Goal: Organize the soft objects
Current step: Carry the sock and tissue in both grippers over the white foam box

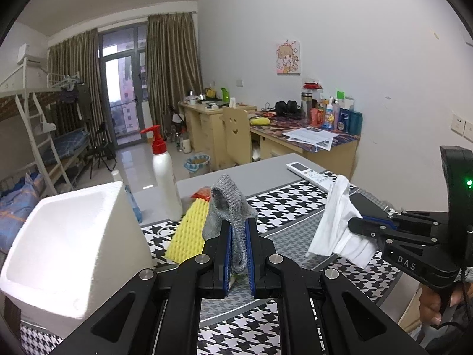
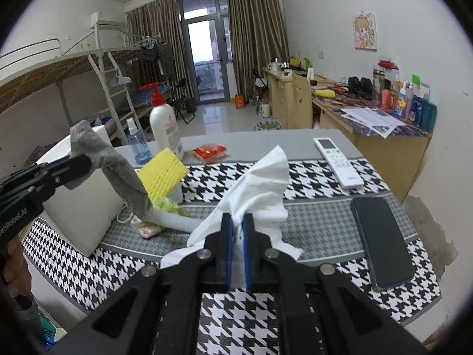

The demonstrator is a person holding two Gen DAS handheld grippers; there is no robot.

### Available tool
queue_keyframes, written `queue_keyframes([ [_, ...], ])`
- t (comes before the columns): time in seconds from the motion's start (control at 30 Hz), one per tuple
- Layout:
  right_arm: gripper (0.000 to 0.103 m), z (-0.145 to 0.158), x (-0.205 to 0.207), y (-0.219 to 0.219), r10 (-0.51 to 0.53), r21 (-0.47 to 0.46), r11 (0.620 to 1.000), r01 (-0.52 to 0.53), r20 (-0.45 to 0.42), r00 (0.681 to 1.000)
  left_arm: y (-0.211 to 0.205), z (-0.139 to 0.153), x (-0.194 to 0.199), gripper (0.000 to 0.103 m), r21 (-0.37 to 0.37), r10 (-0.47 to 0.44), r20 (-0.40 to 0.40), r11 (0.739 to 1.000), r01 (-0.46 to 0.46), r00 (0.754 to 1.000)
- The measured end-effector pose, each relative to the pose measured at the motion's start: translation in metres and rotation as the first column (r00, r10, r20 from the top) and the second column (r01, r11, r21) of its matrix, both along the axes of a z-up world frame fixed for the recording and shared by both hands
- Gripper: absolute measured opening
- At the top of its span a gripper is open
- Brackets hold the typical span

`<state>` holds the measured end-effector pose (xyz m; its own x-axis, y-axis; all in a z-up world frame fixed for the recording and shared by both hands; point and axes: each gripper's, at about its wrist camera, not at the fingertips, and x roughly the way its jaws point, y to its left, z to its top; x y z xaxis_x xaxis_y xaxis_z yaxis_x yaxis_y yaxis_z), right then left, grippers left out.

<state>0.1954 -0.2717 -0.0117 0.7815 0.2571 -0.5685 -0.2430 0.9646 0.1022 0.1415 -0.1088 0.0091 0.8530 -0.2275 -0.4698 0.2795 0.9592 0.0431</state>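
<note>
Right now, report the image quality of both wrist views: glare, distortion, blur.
Left wrist view: the white foam box is blown out, its inner edges lost; straight walls bow and dark corners vignette the frame. Right wrist view: same fisheye bending, balcony door overexposed, floor glare beneath it; the white cloth in the right claw stays sharp.

White walls (image 1: 340, 29); brown curtains (image 1: 171, 68) flank a bright glass door (image 1: 121, 88); bunk bed (image 2: 59, 68); cluttered desks (image 2: 369, 118).
</note>
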Motion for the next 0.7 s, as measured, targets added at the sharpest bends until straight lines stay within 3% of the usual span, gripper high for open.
queue_keyframes([
  [0.7,0.009,0.038,-0.008,0.024,0.062,0.040,0.997,-0.066,0.099,0.993,0.018,0.029,-0.007,0.009,0.005,0.062,0.056,0.998,-0.062,0.997],
])
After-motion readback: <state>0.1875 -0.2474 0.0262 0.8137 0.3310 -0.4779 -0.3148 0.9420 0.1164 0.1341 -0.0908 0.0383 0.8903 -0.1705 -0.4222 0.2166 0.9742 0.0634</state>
